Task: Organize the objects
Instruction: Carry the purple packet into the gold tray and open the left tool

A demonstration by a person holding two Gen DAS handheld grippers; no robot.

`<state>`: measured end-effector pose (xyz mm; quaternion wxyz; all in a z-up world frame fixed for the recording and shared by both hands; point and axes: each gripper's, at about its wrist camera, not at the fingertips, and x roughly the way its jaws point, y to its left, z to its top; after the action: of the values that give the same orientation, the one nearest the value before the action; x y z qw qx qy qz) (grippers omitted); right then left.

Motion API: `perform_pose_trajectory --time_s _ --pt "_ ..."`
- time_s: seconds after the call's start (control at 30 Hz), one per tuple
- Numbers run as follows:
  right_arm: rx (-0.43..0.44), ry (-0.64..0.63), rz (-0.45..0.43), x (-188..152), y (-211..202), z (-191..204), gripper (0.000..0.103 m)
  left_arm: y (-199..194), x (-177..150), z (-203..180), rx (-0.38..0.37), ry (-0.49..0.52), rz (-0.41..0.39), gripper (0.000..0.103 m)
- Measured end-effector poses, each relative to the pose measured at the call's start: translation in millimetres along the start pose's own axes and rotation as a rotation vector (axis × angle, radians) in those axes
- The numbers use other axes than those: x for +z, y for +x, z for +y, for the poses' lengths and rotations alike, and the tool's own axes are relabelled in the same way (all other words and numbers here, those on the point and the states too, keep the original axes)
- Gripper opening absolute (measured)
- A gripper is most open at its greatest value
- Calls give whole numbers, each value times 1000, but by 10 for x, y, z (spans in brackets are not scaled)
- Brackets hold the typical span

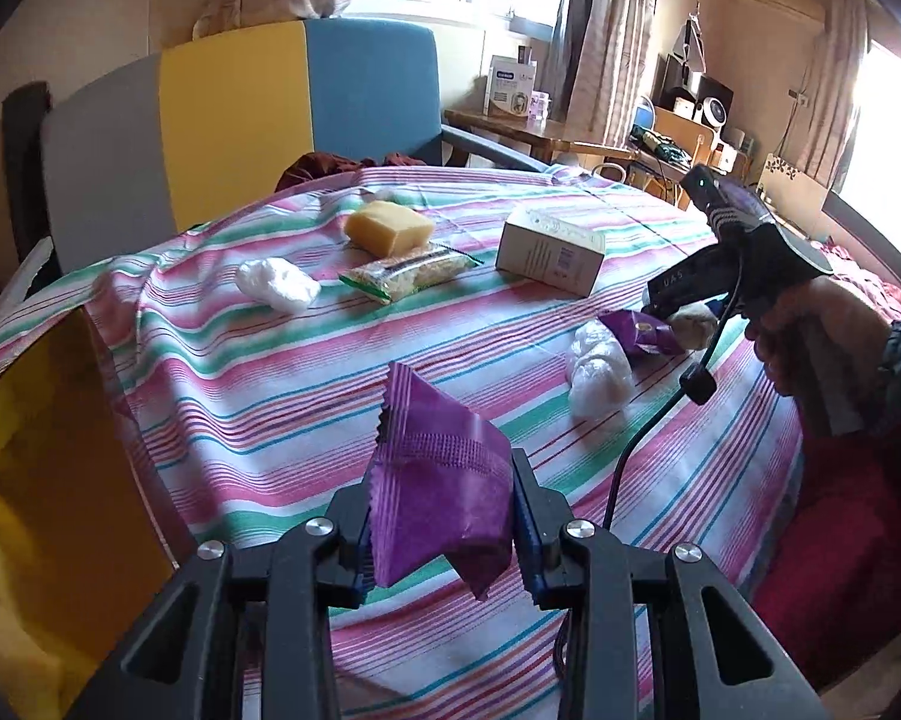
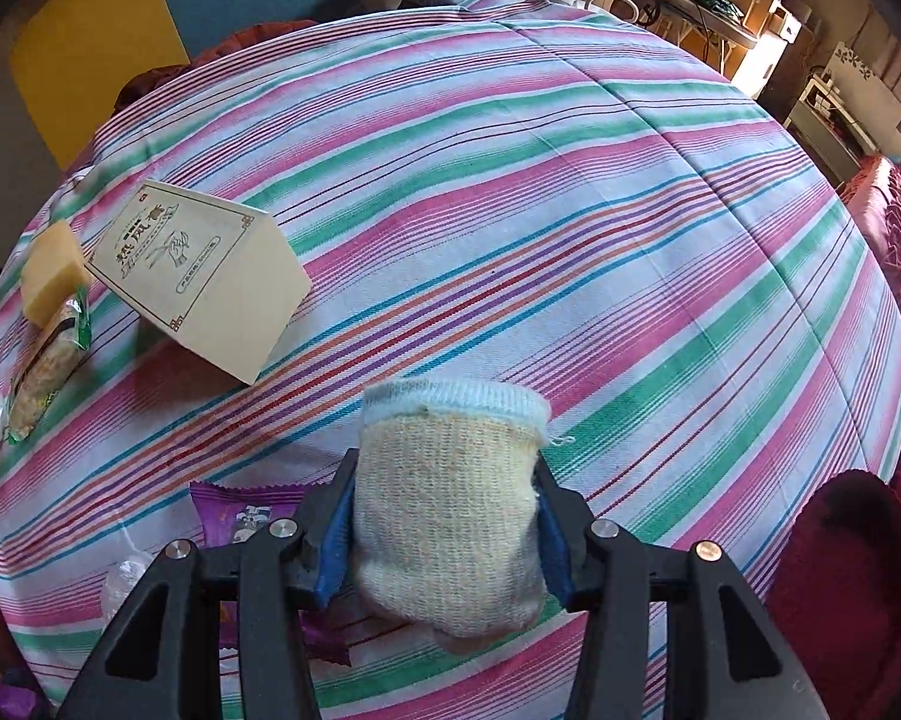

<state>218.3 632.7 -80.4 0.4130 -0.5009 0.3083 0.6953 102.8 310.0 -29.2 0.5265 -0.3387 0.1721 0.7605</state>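
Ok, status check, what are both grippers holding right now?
Left gripper shut on purple packet. Right gripper shut on knit sock. Nothing blocking on striped cloth.

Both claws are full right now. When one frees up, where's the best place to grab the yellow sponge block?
Probably across the two long sides of the sponge block, coming from above. It lies flat on the striped cloth, top face clear; the noodle packet crowds its near edge.

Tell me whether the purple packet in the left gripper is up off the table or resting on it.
Off the table: the purple packet is pinched between the left gripper pads, with striped tablecloth visible beneath it.
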Motion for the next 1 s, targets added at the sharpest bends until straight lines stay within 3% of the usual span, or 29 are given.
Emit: perform_pose_trajectory --time_s 0.13,0.3,0.47,0.63,0.73,1.0 --pt "-8 -7 -5 -20 -6 -15 52 -287 42 208 14 -61 -43 37" --pt "-23 -20 -8 -34 -25 -25 52 -599 91 763 65 -209 -64 37" --pt "-32 -31 -10 -44 -24 -3 52 -777 42 1584 113 -414 -21 37" --pt "-46 -52 -14 -55 -35 -6 52 -835 -66 2263 224 -489 52 37" --pt "-47 -56 -14 -61 -41 -25 52 -746 -169 2709 238 -582 115 37" --pt "-51 -64 -15 -61 -47 -91 52 -402 -193 3275 284 -617 223 37"
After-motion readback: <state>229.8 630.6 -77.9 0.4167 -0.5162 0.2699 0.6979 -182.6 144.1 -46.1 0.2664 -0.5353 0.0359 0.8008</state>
